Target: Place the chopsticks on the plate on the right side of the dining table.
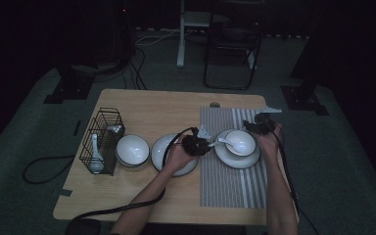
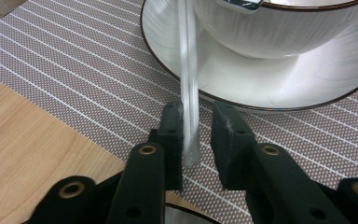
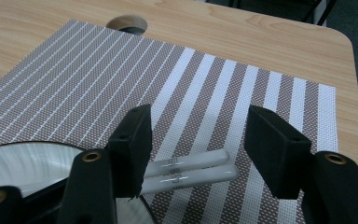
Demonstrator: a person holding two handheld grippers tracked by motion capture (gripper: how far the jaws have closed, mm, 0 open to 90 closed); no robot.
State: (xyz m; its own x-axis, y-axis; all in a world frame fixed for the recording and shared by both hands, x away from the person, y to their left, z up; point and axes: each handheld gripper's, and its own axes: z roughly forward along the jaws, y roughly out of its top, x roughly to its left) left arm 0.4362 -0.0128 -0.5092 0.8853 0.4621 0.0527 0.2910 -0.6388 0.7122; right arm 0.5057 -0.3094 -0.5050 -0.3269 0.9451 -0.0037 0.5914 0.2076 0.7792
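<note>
A white bowl [image 1: 242, 143] stands on a dark-rimmed plate [image 1: 235, 160] on a striped placemat [image 1: 230, 188]. A white spoon [image 1: 223, 142] rests in the bowl, its handle pointing left. My left gripper [image 1: 208, 143] is at that handle. In the left gripper view the handle [image 2: 189, 84] stands between the jaws of the left gripper [image 2: 198, 123] and touches one pad, with a gap to the other. The bowl [image 2: 279, 28] and plate [image 2: 261, 81] lie just beyond. My right gripper [image 1: 260, 122] is behind the plate. The right gripper [image 3: 200, 133] is open above two white rods [image 3: 191, 170] on the placemat [image 3: 98, 84].
At the left stands a black wire rack [image 1: 102, 139] with a white spoon [image 1: 94, 152] in it. Beside it are an empty bowl [image 1: 132, 149] and a second plate [image 1: 162, 147] under my left hand. A round hole [image 3: 127, 22] pierces the wooden table [image 1: 152, 105] beyond the mat.
</note>
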